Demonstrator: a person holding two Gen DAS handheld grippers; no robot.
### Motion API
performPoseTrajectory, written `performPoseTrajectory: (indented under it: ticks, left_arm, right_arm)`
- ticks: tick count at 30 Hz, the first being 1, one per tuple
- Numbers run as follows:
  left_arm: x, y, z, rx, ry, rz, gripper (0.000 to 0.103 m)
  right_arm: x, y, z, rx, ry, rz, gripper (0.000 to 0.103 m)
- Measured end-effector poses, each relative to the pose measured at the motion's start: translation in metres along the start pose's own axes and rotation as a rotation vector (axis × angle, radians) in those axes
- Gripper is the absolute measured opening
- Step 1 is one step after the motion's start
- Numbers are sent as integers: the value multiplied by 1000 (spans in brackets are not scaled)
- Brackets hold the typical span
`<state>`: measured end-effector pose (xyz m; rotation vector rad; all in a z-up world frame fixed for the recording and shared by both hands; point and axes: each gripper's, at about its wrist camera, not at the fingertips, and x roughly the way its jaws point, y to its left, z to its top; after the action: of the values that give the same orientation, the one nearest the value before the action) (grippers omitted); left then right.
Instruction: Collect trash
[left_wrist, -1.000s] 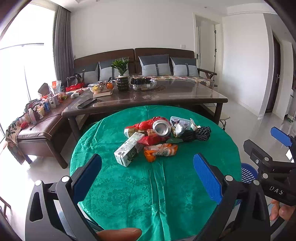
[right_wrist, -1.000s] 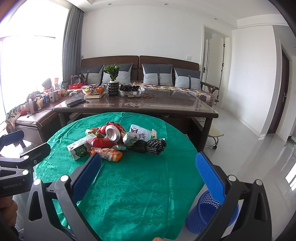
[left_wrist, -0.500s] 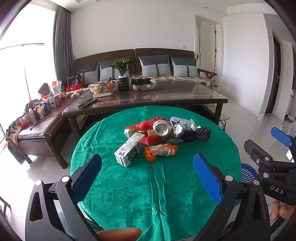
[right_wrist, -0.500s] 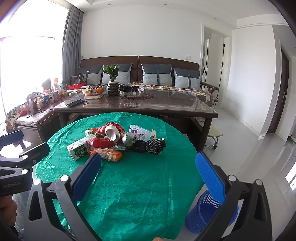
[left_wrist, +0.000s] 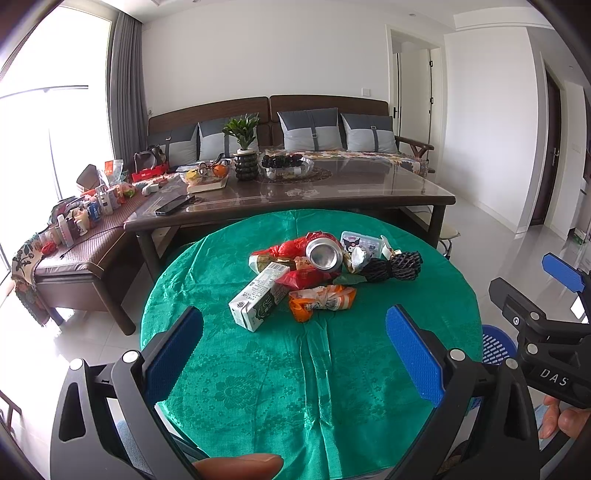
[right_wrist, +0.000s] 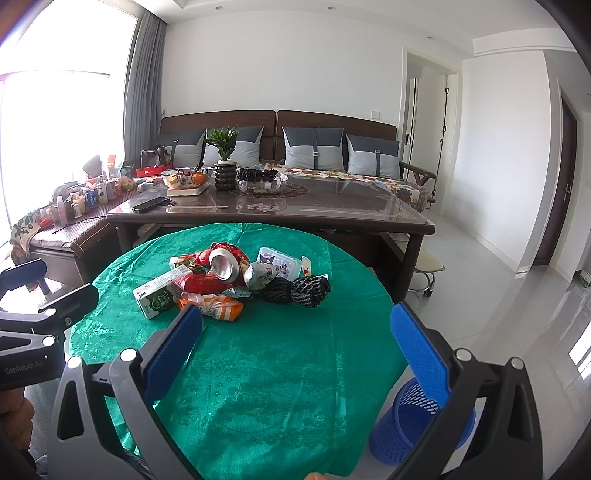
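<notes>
A heap of trash lies mid-table on the round green tablecloth (left_wrist: 295, 387): a crushed silver can (left_wrist: 325, 254), a white-green carton (left_wrist: 258, 301), an orange wrapper (left_wrist: 319, 301), red wrappers, a black netted bundle (left_wrist: 393, 267) and a small plastic tub (left_wrist: 360, 243). My left gripper (left_wrist: 295, 354) hovers open over the near edge, nothing between its blue pads. My right gripper (right_wrist: 297, 350) is likewise open and empty, short of the heap; the can (right_wrist: 223, 264) and carton (right_wrist: 159, 297) lie ahead of it. A blue mesh bin (right_wrist: 417, 428) stands on the floor by the table's right side.
A long dark coffee table (left_wrist: 295, 195) with a plant, fruit bowls and a phone stands right behind the round table. A sofa with grey cushions (left_wrist: 310, 129) lines the wall. A cluttered bench (left_wrist: 74, 236) is at left. Tiled floor opens to the right.
</notes>
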<state>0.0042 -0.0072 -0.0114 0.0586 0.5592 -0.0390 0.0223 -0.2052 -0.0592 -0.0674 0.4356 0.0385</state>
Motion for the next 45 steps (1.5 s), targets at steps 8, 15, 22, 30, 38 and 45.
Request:
performPoseTrajectory:
  ticks: [8,15,22,30,38,45]
  left_arm:
    - [1,0,0,-1,1,1,98]
    - [3,-1,-1,1,2,3,98]
    - [5,1,-8,0,5,4,98]
    - [7,3,-12,-1,8,8,98]
    - [11,16,-10,-30,15,8,98]
    - [25,25,-10,11,27,27,98]
  right_arm:
    - [0,-1,-1,0,1,0,98]
    - [0,0,-1,-2,2,0,98]
    - [1,-1,-3,0,3,-1,98]
    - [1,0,-1,-2,2,-2,98]
    - [3,2,-6,-5,9,3,98]
    - [12,9,-12,-13,23,17,98]
